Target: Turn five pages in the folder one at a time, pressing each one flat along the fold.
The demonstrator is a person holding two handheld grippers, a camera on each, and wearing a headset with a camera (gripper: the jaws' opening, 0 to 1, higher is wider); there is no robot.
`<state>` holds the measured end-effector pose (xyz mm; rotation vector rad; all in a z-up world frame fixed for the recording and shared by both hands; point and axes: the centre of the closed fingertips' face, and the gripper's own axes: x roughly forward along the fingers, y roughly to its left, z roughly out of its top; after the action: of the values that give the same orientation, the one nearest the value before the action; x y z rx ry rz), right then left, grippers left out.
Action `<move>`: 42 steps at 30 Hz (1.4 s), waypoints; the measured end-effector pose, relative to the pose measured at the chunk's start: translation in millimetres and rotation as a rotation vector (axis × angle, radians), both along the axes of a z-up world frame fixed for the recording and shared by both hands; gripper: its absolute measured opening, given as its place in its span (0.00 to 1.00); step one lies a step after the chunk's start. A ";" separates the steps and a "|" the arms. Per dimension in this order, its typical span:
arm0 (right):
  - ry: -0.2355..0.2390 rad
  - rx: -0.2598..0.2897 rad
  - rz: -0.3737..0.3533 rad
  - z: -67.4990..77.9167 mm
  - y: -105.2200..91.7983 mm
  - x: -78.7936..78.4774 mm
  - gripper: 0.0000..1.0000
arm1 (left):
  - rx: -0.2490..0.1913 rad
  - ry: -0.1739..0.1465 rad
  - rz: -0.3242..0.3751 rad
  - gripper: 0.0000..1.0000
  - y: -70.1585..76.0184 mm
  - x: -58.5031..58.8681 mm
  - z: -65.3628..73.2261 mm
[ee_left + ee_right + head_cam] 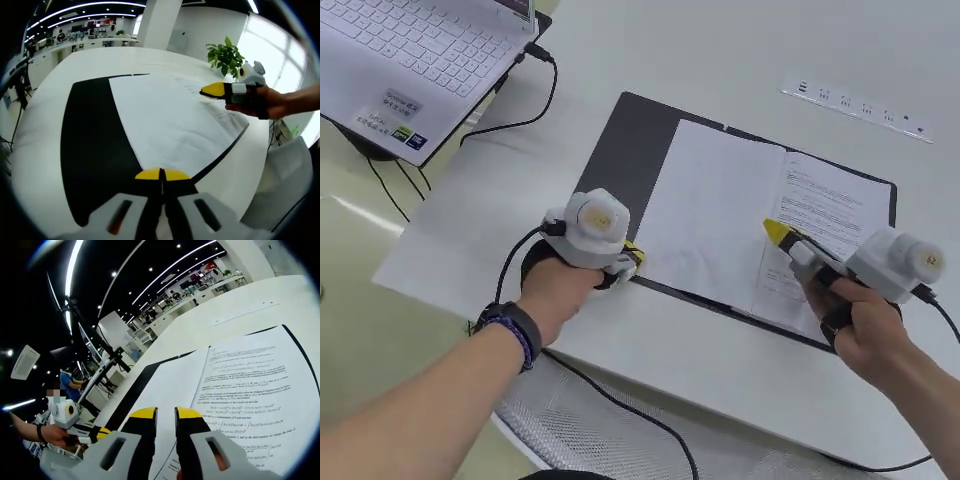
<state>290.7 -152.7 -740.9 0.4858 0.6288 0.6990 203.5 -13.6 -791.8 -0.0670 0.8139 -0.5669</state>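
Observation:
The folder lies open on the white table, its black cover [630, 150] bare at the left. A blank white page [710, 210] lies left of the fold and a printed page [830, 205] right of it. My left gripper [633, 260] rests at the folder's near left edge, jaws shut with yellow tips touching [161, 174] over the black cover [95, 140]. My right gripper [777, 233] hovers just above the fold near the printed page [250, 385]. Its jaws [165, 414] stand a narrow gap apart with nothing between them.
A white laptop [410, 60] sits at the far left with a black cable [520, 120] running toward the folder. A power strip [860, 105] lies at the back right. The table's near edge [650, 370] runs just below the folder. A potted plant [225, 55] stands farther off.

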 end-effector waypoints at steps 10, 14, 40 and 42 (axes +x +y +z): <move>-0.006 0.013 -0.012 -3.5 -0.3 19.4 0.06 | 0.003 0.002 -0.004 0.00 -2.3 -3.3 6.6; 0.007 0.010 -0.007 -10.3 -0.9 26.6 0.02 | 0.004 0.003 -0.002 0.00 -1.7 -2.1 6.0; 0.009 0.035 -0.047 -30.2 -13.7 73.4 0.00 | 0.021 0.006 -0.012 0.00 -1.6 -1.3 6.0; 0.008 0.043 -0.057 -33.3 -16.0 81.2 0.00 | 0.023 0.006 -0.014 0.00 -1.5 -1.3 6.0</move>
<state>371.8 -168.7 -774.2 0.5450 0.6062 0.6583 202.2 -15.1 -785.8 -0.0423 0.8273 -0.5711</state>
